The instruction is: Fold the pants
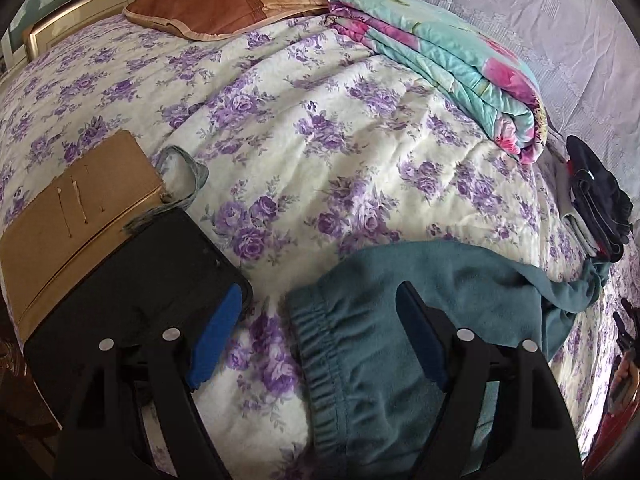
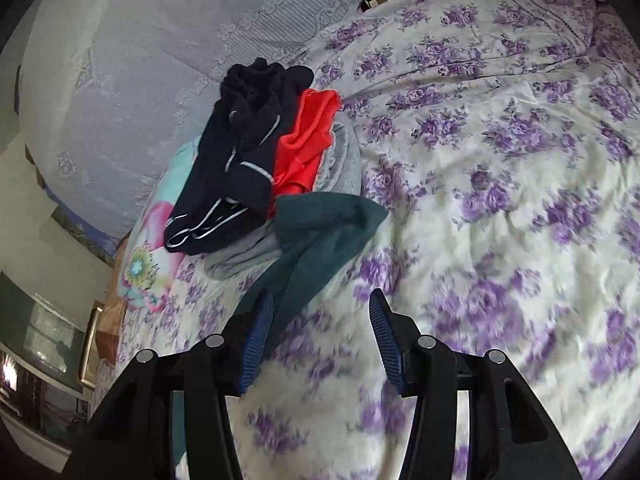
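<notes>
Left gripper: my left gripper (image 1: 320, 312) hangs with its jaws spread wide, gripping nothing; one blue pad (image 1: 216, 332) stands over the bedspread, the other over the pants.
Right gripper: my right gripper (image 2: 320, 336) has its jaws parted about halfway with nothing pressed between them; its left pad (image 2: 256, 344) sits just beside the pants' edge, and I cannot tell whether it touches.
Pants: the teal fleece pants (image 1: 384, 312) lie on the bed right under my left gripper, elastic waistband nearest me, the legs trailing off to the right toward the clothes pile.
Bedspread: a cream bedspread (image 1: 320, 152) with purple roses covers the bed under everything.
Cardboard box: a brown cardboard box (image 1: 80, 216) sits on the bed, left of my left gripper.
Clothes pile: a pile of dark, red and grey clothes (image 2: 256, 152) lies past the pants' far end.
Folded quilt: a turquoise and pink quilt (image 1: 452, 68) is stacked further back.
Pillow: a brown pillow (image 1: 208, 8) rests at the far end, by the headboard.
</notes>
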Motion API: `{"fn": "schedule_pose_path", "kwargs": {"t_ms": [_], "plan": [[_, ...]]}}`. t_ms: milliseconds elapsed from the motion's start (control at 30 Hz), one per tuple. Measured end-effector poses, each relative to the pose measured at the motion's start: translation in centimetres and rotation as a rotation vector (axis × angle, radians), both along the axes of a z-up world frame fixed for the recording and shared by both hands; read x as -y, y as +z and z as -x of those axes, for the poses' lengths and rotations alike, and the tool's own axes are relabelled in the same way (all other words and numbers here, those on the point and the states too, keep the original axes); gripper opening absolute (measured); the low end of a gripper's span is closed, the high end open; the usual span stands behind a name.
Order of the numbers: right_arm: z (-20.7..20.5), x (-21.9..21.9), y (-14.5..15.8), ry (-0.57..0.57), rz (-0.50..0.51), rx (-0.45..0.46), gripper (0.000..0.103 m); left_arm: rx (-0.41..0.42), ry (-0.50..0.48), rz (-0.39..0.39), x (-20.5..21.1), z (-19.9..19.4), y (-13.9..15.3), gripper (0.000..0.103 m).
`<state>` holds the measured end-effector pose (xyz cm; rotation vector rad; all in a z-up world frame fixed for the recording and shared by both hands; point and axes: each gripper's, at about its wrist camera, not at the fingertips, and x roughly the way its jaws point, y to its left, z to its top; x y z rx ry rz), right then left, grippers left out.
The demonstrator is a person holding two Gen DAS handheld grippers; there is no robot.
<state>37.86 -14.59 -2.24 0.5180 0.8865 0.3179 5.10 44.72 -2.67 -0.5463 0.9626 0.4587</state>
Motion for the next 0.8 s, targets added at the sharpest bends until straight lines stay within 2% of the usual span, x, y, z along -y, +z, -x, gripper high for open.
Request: {"fn": "schedule_pose_path", "kwargs": {"t_ms": [100, 167, 267, 300, 333, 367, 433, 467, 500, 533, 600, 700, 800], "plan": [[-3.0, -1.0, -2.4, -0.024, 0.02, -0.044, 0.051, -0.006, 0.0, -0.002, 0.0, -0.9, -0.1, 0.077], [-4.2, -1.0, -3.9, -0.058, -0.013, -0.069, 0.051, -0.013, -0.005, -0.006, 0.1, -1.5, -0.2, 0.077], [-5.2, -1.1, -3.9, -0.076, -0.044, -0.01, 0.051, -0.028, -0.029, 0.046, 0.0, -2.6, -0.8, 0.077], [-5.8, -1.4, -3.9, -0.069, -0.038, -0.006, 0.048, -0.036, -0.025, 0.049, 0.0, -2.9, -1.0, 0.076], [-6.2, -1.6, -4.0, -0.066, -0.028, -0.005, 0.044, -0.042, -0.021, 0.04, 0.0, -3.1, -1.2, 0.075], [-6.3, -1.8, -3.9, -0.061, -0.019, -0.004, 0.028, -0.044, -0.022, 0.028, 0.1, -3.4, -1.2, 0.072], [-5.8, -1.5, -3.3, -0.068, -0.02, 0.016, 0.009, -0.046, -0.03, 0.003, 0.2, -3.9, -1.2, 0.053], [-4.8, -1.0, -2.7, -0.071, -0.065, 0.038, 0.007, -0.041, -0.032, -0.007, 0.3, -4.0, -1.1, 0.044], [-3.6, -0.4, -1.8, -0.072, -0.094, 0.063, 0.007, -0.034, -0.04, -0.014, 0.3, -4.0, -0.9, 0.023], [-2.0, 0.1, -0.7, -0.065, -0.105, 0.09, 0.007, -0.026, -0.05, -0.017, 0.3, -4.0, -0.7, 0.007], [1.5, 1.8, 2.1, -0.055, -0.107, 0.161, 0.006, 0.005, -0.071, -0.023, 0.4, -3.8, 0.1, 0.002], [8.2, 5.8, 6.8, -0.063, -0.137, 0.263, 0.006, 0.079, -0.099, -0.063, 0.9, -3.1, 2.1, 0.0], [15.2, 10.0, 11.2, -0.097, -0.129, 0.367, 0.006, 0.17, -0.141, -0.05, 1.6, -2.1, 4.6, 0.0]]}}
